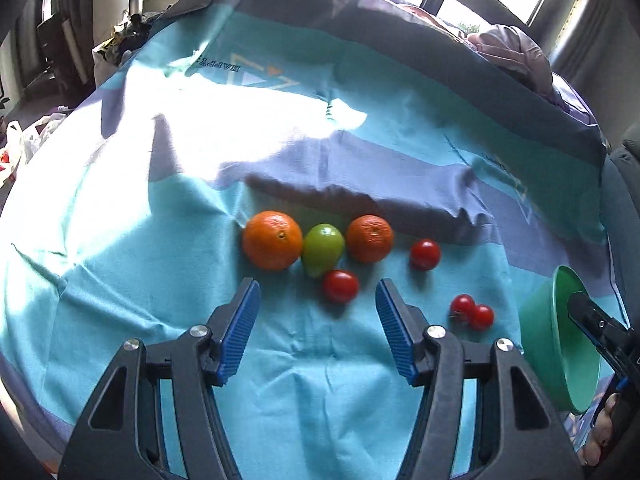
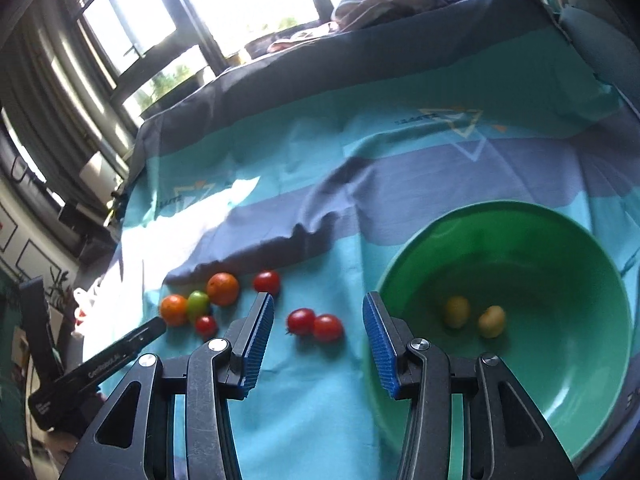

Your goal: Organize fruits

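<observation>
Black two-finger left gripper with ribbed blue pads filled the bottom of the left wrist view, its jaws spread wide and holding nothing, above a turquoise and purple bedsheet. Just beyond the fingertips lay a small red tomato, touching a green pear-shaped fruit. That green fruit sat between a large orange on its left and a smaller orange on its right, all three in a row. Another red tomato lay apart to the right, and a touching pair of small red tomatoes lay nearer the green plastic bowl at the right edge. From the right wrist view, the matching right gripper also stood with jaws open and empty, its right finger over the bowl's near rim and its left finger over the sheet. Inside the bowl rested two small yellow fruits, close together but apart. The tomato pair lay on the sheet between the right gripper's fingers.
</observation>
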The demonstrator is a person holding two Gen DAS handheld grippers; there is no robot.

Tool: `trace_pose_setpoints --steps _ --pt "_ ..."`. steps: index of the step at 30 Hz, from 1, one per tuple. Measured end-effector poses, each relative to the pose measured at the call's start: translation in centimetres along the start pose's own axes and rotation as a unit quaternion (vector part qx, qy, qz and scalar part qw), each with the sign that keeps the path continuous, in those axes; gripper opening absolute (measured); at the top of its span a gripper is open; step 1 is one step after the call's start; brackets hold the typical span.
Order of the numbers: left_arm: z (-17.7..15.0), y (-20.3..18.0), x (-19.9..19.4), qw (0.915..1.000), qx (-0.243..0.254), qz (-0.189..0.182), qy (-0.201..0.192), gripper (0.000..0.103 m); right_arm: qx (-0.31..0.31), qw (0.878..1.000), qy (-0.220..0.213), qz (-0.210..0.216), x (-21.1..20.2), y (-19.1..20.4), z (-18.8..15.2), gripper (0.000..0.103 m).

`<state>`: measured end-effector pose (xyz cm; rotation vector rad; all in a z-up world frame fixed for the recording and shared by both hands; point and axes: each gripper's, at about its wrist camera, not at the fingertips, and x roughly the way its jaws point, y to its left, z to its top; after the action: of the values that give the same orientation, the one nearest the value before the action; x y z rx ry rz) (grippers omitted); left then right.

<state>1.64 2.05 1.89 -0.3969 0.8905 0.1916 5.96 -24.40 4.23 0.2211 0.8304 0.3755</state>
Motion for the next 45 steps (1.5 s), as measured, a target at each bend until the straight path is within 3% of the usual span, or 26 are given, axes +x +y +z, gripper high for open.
trace_pose_setpoints --steps 7,13,16,19,22,30,33,35,45 --pt "0.8 2.7 2.2 0.9989 -0.039 -0.013 0.022 0.053 -0.02 0.998 0.067 0.011 4.8 3.9 1.0 0.045" --pt "0.9 1.1 3.8 0.9983 -0.029 -0.033 0.04 0.046 -0.032 0.993 0.111 0.004 10.2 5.9 2.5 0.044" --pt "0.7 0.3 5.0 0.998 -0.02 -0.025 0.054 0.046 -0.029 0.991 0.13 -0.003 12.5 5.8 2.7 0.044" --pt "0.7 -0.1 5.9 0.9978 -0.013 -0.019 0.063 0.046 -0.037 0.991 0.13 -0.024 13.7 5.6 2.6 0.041" --pt "0.8 0.0 6.8 0.9969 -0.019 -0.018 0.074 0.045 -0.025 0.99 0.14 -0.001 14.5 5.2 2.8 0.039" --pt "0.6 -0.9 7.6 0.9979 -0.005 0.001 0.064 0.041 -0.038 0.987 0.157 0.0 16.1 5.6 2.4 0.036" --pt "0.6 -0.8 7.7 0.9981 -0.006 0.008 0.06 0.03 -0.04 0.986 0.164 0.001 16.6 5.8 2.2 0.034" --pt "0.6 -0.7 7.7 0.9982 -0.006 0.011 0.058 0.028 -0.044 0.985 0.166 -0.004 16.9 6.0 1.9 0.034" --pt "0.2 -1.0 6.3 0.9986 -0.008 -0.007 0.053 0.028 -0.037 0.99 0.136 0.011 14.3 5.3 1.7 0.032"
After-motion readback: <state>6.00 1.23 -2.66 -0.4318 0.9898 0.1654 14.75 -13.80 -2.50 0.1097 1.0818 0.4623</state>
